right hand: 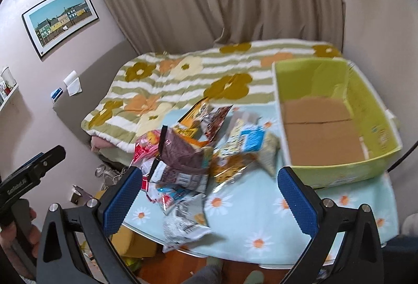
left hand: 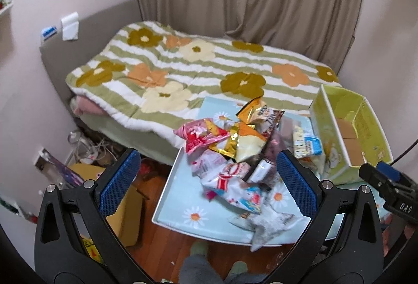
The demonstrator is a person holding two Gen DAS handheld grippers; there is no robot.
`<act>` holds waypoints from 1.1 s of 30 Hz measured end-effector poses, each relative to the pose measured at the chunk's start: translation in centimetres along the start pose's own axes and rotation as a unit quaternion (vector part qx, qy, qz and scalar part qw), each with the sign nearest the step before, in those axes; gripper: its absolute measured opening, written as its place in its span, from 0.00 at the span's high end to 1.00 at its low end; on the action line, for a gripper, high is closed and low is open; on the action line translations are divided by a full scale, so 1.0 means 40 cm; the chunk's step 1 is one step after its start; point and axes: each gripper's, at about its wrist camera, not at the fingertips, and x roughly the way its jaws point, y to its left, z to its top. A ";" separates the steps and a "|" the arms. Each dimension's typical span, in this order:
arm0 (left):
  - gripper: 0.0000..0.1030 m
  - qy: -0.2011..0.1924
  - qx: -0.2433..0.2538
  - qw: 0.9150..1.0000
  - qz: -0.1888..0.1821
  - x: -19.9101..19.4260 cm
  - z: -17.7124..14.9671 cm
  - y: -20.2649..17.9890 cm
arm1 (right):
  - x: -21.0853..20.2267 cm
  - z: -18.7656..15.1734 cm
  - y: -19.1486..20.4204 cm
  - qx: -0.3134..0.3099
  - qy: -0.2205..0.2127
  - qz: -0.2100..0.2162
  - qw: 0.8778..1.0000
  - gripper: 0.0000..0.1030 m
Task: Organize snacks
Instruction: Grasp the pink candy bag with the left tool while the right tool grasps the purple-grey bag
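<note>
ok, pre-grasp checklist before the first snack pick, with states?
1. Left gripper open and holding nothing: ok.
2. Right gripper open and holding nothing: ok.
3. Green box has room: ok, only its cardboard floor shows inside.
4. Snack pile within reach on the daisy-print table: ok, it lies just ahead of both grippers.
5. One packet isolated for a clean grasp: not ok, the packets overlap in a heap.
6. Silver packet secure on the table: not ok, it lies at the near edge and seems to overhang it.
</note>
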 end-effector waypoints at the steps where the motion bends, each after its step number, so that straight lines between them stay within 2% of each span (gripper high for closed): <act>1: 0.00 0.006 -0.001 1.000 -0.003 0.022 0.009 0.008 | 0.022 0.002 0.009 0.006 0.006 0.002 1.000 0.00; 9: 0.00 0.084 -0.009 0.995 -0.052 0.290 0.099 0.083 | 0.216 0.028 0.077 0.049 0.060 -0.011 0.997 0.00; 15: 0.00 0.156 -0.024 0.984 -0.083 0.513 0.122 0.124 | 0.341 0.015 0.100 0.090 0.094 -0.034 0.991 0.00; 19: 0.00 0.206 -0.040 0.973 -0.100 0.647 0.115 0.127 | 0.392 0.001 0.105 0.114 0.112 -0.049 0.986 0.00; 23: 0.00 0.237 -0.058 0.963 -0.113 0.735 0.108 0.127 | 0.429 -0.006 0.112 0.129 0.121 -0.057 0.983 0.00; 33: 0.00 0.276 -0.064 0.954 -0.095 0.850 0.085 0.121 | 0.490 -0.012 0.107 0.154 0.133 -0.062 0.977 0.00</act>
